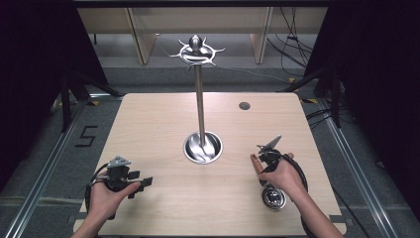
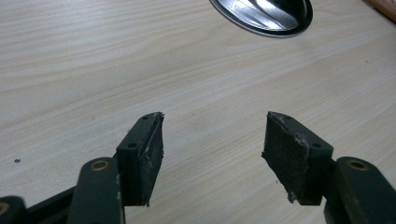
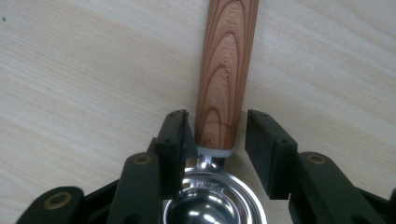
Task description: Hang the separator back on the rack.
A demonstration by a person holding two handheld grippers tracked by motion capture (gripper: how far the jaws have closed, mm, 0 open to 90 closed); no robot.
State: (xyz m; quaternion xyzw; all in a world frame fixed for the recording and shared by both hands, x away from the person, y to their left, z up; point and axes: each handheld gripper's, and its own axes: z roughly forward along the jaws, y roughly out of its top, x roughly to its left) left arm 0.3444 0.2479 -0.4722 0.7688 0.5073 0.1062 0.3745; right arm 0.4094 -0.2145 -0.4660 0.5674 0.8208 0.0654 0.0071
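Note:
A utensil with a wooden handle and a shiny metal bowl lies flat on the table at the front right, its bowl nearest the person. My right gripper stands over it, jaws on either side of the handle where it meets the bowl. The left pad rests against the wood and a gap remains at the right pad, so it is open. In the high view a hand covers most of the right gripper. My left gripper hovers at the front left, open over bare wood.
A tall metal stand with a crown of hooks rises from a round steel base dish at the table's middle; the dish rim is ahead of the left gripper. A small grey cap sits in the tabletop far right.

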